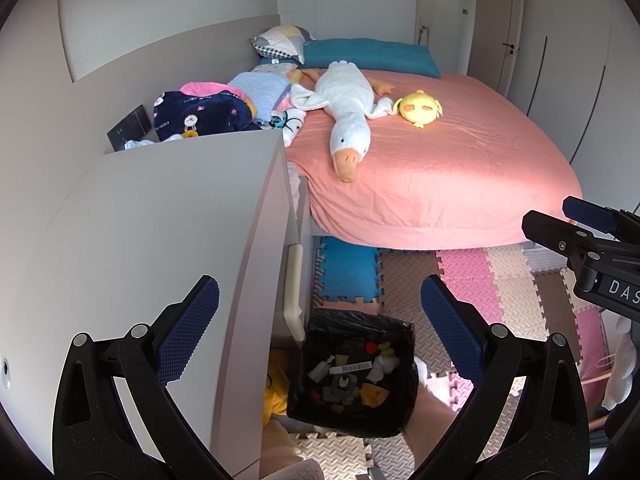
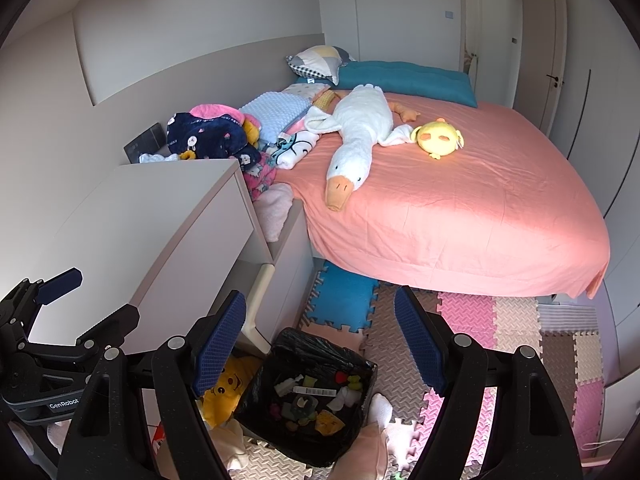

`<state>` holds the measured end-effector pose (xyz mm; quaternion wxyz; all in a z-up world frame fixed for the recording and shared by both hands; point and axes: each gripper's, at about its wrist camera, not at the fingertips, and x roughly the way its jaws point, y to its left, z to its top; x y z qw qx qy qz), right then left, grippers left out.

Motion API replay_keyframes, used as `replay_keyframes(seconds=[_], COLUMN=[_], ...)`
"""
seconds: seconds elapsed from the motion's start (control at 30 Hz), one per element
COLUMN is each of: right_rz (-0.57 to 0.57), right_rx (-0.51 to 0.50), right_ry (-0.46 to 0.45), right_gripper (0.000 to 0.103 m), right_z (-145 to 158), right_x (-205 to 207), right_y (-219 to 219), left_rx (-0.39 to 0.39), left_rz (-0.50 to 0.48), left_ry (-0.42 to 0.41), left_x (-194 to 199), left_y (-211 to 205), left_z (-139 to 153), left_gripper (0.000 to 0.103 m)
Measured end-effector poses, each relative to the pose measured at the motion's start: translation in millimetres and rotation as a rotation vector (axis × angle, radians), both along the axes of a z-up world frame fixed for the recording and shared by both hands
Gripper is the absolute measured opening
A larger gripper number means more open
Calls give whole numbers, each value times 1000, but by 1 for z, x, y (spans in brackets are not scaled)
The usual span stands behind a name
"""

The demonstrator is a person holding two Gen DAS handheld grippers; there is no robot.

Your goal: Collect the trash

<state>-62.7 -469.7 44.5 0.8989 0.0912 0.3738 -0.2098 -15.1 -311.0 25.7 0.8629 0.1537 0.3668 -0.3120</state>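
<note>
Both grippers hang spread and empty above a bedroom floor: the left gripper [image 1: 320, 320], its blue ridged pads [image 1: 188, 332] wide apart, and the right gripper [image 2: 320, 340], jaws likewise parted and gripping nothing. Directly below them stands a trash bin [image 1: 352, 372] lined with a black bag [image 2: 304, 344], its mouth open and its bottom strewn with small scraps, among them a white strip with a barcode [image 1: 352, 367], crumpled white tissue [image 2: 346, 398], a yellow scrap [image 2: 329, 420] and a red bit [image 1: 372, 347]. The bin sits on interlocking foam floor mats [image 2: 472, 316] in pink, beige, brown and blue, just beside a white bedside cabinet [image 1: 168, 220] whose top fills the left of both views. A yellow plush toy [image 2: 228, 388] lies on the floor between bin and cabinet. Beyond, a bed with a salmon-pink sheet [image 1: 440, 160] carries a long white goose plush [image 1: 344, 108] with its orange bill pointing toward the foot edge, a round yellow chick plush [image 1: 418, 108] near its wing, a teal bolster [image 1: 368, 56] at the headboard, a patchwork pillow [image 1: 280, 42], and a heap of folded blankets and clothes [image 1: 208, 112] against the wall side. Each wrist view catches the other gripper at its edge.
</note>
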Motion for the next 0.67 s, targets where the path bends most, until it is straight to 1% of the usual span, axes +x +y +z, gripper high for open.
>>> replay_keyframes(seconds=[0.23, 0.37, 0.67], right_rz=[0, 0, -1], right_rx=[1, 2, 3], right_ry=[0, 1, 2], right_gripper=[77, 77, 77], right_z=[0, -1, -2], right_x=[0, 0, -2], right_y=[0, -1, -2], left_rx=[2, 3, 7], left_rz=[-1, 3, 0], left_ry=[-1, -31, -12], left_x=[0, -4, -6], left_y=[-1, -1, -2], left_z=[0, 0, -1], left_gripper=[97, 97, 97])
